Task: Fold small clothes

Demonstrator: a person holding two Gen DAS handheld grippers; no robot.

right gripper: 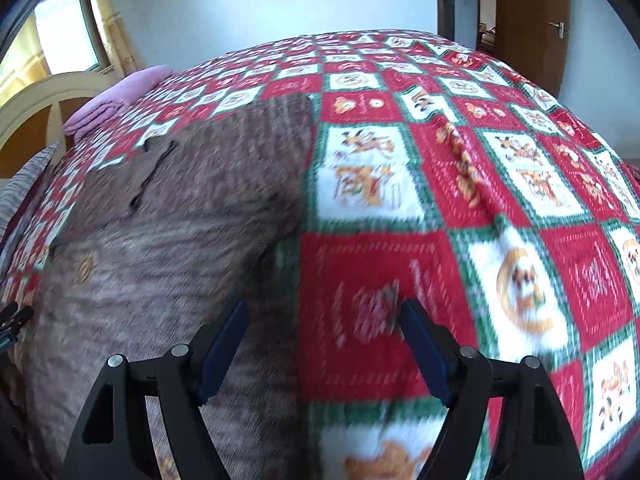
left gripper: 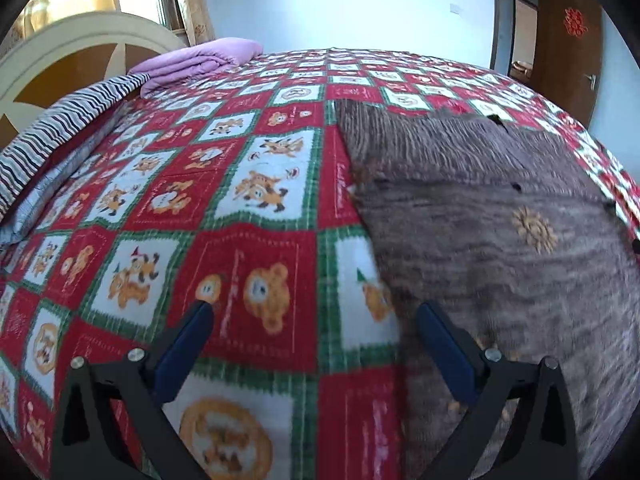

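A brown-grey knitted garment (left gripper: 492,216) with a small yellow flower motif lies spread flat on the bed. In the right wrist view the garment (right gripper: 160,216) fills the left half. My left gripper (left gripper: 316,312) hovers open over the garment's left edge, its right finger (left gripper: 444,344) above the knit and its left finger (left gripper: 188,344) above the blanket. My right gripper (right gripper: 322,312) is open over the garment's right edge, nothing between its fingers. Part of the left gripper (right gripper: 12,324) shows at the left border of the right wrist view.
A red, white and green cartoon blanket (left gripper: 248,208) covers the bed. A folded purple quilt (left gripper: 200,60) and a striped pillow (left gripper: 60,132) lie near the cream headboard (left gripper: 48,52). A brown door (right gripper: 528,20) stands open beyond the far right corner.
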